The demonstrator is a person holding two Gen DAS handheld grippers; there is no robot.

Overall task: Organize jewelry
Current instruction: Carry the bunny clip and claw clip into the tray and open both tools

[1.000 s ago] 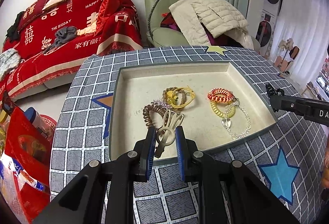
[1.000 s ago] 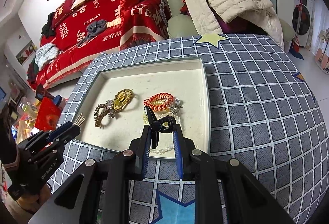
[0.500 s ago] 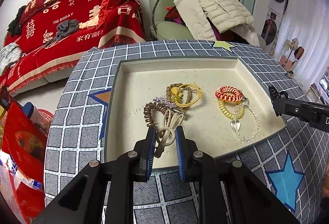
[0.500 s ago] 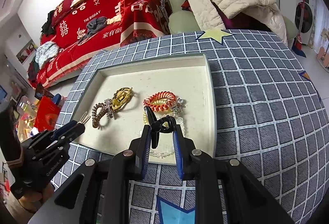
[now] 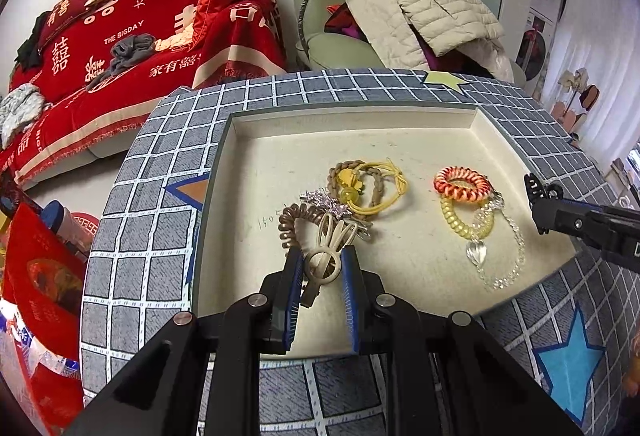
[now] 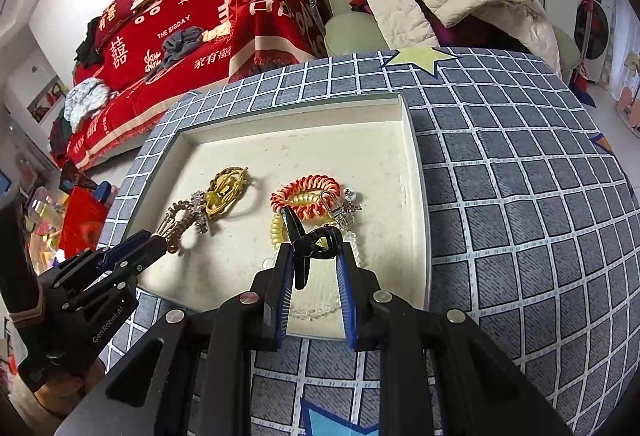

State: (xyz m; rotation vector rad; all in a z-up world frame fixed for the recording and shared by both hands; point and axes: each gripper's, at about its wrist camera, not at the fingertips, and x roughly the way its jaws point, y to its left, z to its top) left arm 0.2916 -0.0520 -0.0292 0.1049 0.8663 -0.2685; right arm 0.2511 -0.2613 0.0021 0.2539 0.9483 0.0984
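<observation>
Checked tablecloth (image 6: 520, 164), tray (image 5: 256, 140); left claw (image 5: 322, 264) pinches beige clip (image 5: 326, 256); right claw (image 6: 312, 256) pinches black clip (image 6: 310, 242).

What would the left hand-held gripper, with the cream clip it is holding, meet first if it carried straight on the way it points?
Probably the brown spiral hair tie: the cream hair clip in the left hand-held gripper already reaches it, with the silver clip just beyond. Height above the tray is unclear.

Your left gripper (image 5: 320, 262) and right gripper (image 6: 313, 256) are black frames with silver screws and blue pads (image 5: 292, 276); white "GenRobot.AI" lettering marks the left.
</observation>
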